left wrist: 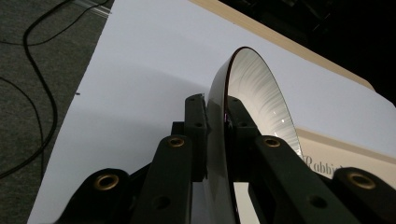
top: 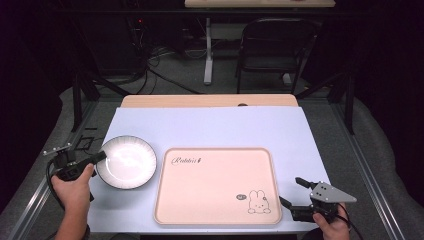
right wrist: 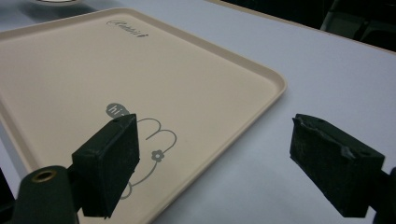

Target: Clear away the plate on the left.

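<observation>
A white plate with a dark rim (top: 126,161) is at the table's left side, and my left gripper (top: 99,157) is shut on its left edge. In the left gripper view the plate (left wrist: 254,91) stands edge-on between the two pads, tilted off the white table cover. A beige tray (top: 215,186) with a rabbit drawing lies in the middle, with nothing on it. My right gripper (top: 292,192) rests open near the tray's right front corner; its pads (right wrist: 112,163) straddle the tray's edge (right wrist: 261,100) with nothing between them.
The white cover (top: 225,125) spans the wooden table. A dark folding chair (top: 272,47) and a table leg (top: 208,50) stand beyond the far edge, with cables on the floor (left wrist: 32,93) to the left.
</observation>
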Motion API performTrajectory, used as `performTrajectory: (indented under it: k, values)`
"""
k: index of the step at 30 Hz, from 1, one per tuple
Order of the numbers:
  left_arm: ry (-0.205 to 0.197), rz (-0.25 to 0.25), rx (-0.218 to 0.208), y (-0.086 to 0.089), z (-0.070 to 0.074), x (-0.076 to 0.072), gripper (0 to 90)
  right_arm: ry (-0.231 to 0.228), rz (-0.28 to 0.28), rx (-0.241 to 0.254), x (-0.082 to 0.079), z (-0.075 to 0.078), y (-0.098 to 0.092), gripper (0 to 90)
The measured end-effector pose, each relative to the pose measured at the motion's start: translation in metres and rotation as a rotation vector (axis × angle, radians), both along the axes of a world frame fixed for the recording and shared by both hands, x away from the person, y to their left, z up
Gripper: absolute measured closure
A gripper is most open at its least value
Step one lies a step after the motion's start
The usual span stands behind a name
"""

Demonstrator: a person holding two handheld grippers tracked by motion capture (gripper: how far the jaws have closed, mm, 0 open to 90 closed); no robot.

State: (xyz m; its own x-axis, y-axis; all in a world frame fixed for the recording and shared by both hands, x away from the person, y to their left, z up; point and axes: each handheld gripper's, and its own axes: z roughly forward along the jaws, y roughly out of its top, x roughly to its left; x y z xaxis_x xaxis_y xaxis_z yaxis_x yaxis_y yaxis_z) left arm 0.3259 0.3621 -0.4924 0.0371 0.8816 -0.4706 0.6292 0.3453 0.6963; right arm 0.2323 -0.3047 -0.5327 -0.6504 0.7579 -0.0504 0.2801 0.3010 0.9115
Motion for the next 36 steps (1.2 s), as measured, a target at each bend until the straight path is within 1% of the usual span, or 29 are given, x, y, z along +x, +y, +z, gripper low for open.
performTrajectory:
  k: [4, 5, 6, 9, 12, 13, 14, 18, 22, 27, 28, 29, 33, 34, 35, 36]
  values:
    - [-0.005, -0.005, -0.002, -0.001, 0.005, 0.0, 82.1, -0.001, 0.0, 0.0, 0.0, 0.0, 0.0, 15.1]
    - [-0.009, -0.006, -0.007, -0.002, 0.009, 0.001, 82.1, -0.002, 0.0, -0.001, 0.0, 0.0, 0.0, 15.1]
    - [-0.009, -0.006, -0.007, -0.002, 0.009, 0.001, 82.0, -0.002, 0.0, -0.001, 0.0, 0.0, 0.0, 15.1]
    - [-0.026, -0.017, -0.011, -0.004, 0.017, 0.001, 81.9, -0.004, 0.001, -0.001, 0.0, 0.0, 0.0, 15.1]
    - [-0.031, -0.03, -0.014, -0.007, 0.023, 0.001, 81.9, -0.005, 0.001, -0.002, -0.001, 0.0, 0.0, 15.1]
    - [-0.034, -0.027, -0.022, -0.009, 0.024, 0.001, 81.9, -0.006, 0.0, -0.003, -0.001, 0.0, 0.0, 15.1]
    - [-0.037, -0.036, -0.015, -0.01, 0.026, 0.001, 81.9, -0.006, -0.001, -0.001, -0.001, 0.0, 0.0, 15.1]
    - [-0.042, -0.046, -0.018, -0.013, 0.03, 0.003, 81.8, -0.005, 0.0, 0.0, 0.0, 0.0, 0.0, 15.1]
    - [-0.05, -0.072, -0.022, -0.022, 0.036, 0.006, 81.8, -0.007, -0.002, 0.001, -0.001, 0.0, 0.0, 15.1]
    - [-0.053, -0.106, -0.029, -0.035, 0.04, 0.011, 81.7, -0.007, -0.001, 0.0, -0.001, 0.0, 0.0, 15.1]
    - [-0.053, -0.106, -0.029, -0.035, 0.04, 0.011, 81.7, -0.007, -0.001, 0.0, -0.001, 0.0, 0.0, 15.1]
    - [-0.053, -0.122, -0.032, -0.041, 0.04, 0.013, 81.7, -0.008, -0.001, 0.0, -0.001, 0.0, 0.0, 15.1]
    - [-0.052, -0.151, -0.034, -0.053, 0.039, 0.017, 81.7, -0.007, -0.001, 0.0, -0.001, 0.0, 0.0, 15.1]
    - [-0.052, -0.151, -0.034, -0.053, 0.039, 0.017, 81.6, -0.007, -0.001, 0.0, -0.001, 0.0, 0.0, 15.1]
    - [-0.052, -0.166, -0.034, -0.059, 0.038, 0.019, 81.6, -0.008, -0.001, 0.002, -0.001, 0.0, 0.0, 15.1]
    - [-0.052, -0.17, -0.04, -0.062, 0.037, 0.02, 81.7, -0.008, -0.001, 0.002, -0.001, 0.0, 0.0, 15.1]
